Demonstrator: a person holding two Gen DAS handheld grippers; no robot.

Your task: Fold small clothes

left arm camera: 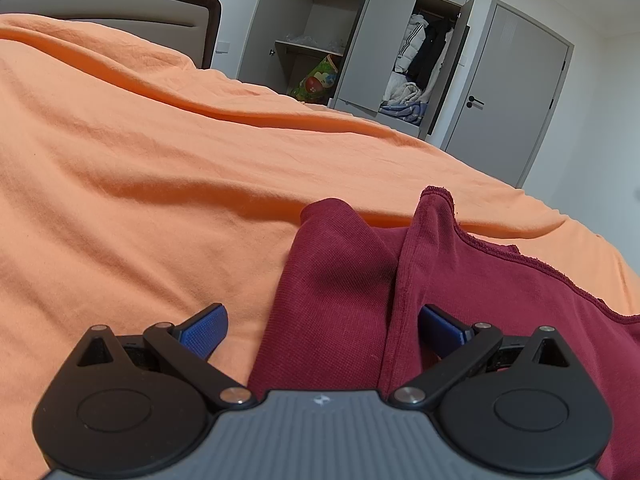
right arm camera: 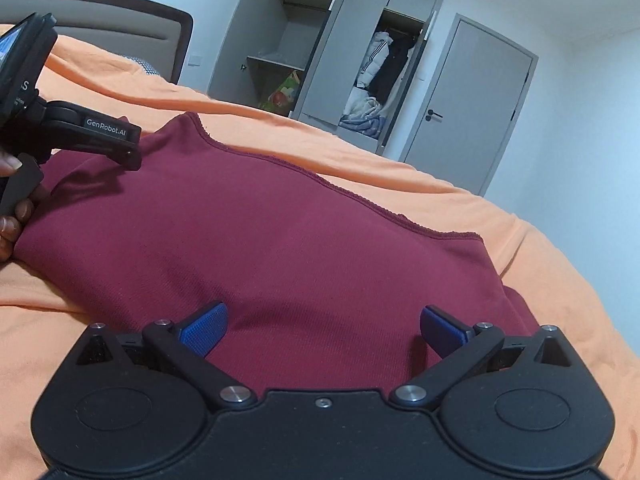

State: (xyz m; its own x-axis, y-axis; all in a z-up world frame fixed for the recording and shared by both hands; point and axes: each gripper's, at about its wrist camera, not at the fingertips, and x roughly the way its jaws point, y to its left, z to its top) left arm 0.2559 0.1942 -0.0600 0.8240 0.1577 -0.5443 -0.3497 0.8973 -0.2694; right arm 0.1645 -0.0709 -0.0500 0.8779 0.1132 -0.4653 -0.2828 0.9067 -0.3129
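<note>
A dark red knit garment (right arm camera: pixel 260 224) lies on the orange bedsheet (right arm camera: pixel 500 216). In the left wrist view its left side (left arm camera: pixel 340 280) is bunched into upright folds, and my left gripper (left arm camera: pixel 322 326) stands open with its blue pads spread either side of that fold. My right gripper (right arm camera: pixel 322 326) is open too, low over the garment's near edge, nothing pinched between its pads. The left gripper's body (right arm camera: pixel 80 132) shows at the far left of the right wrist view, held by a hand (right arm camera: pixel 12 216), over the garment's left end.
The orange sheet (left arm camera: pixel 140 160) covers the whole bed, with a dark headboard (left arm camera: pixel 208 20) behind. Beyond the bed stand an open grey wardrobe (left arm camera: pixel 320 32) holding hanging clothes (left arm camera: pixel 424 52), and a shut grey door (left arm camera: pixel 508 92).
</note>
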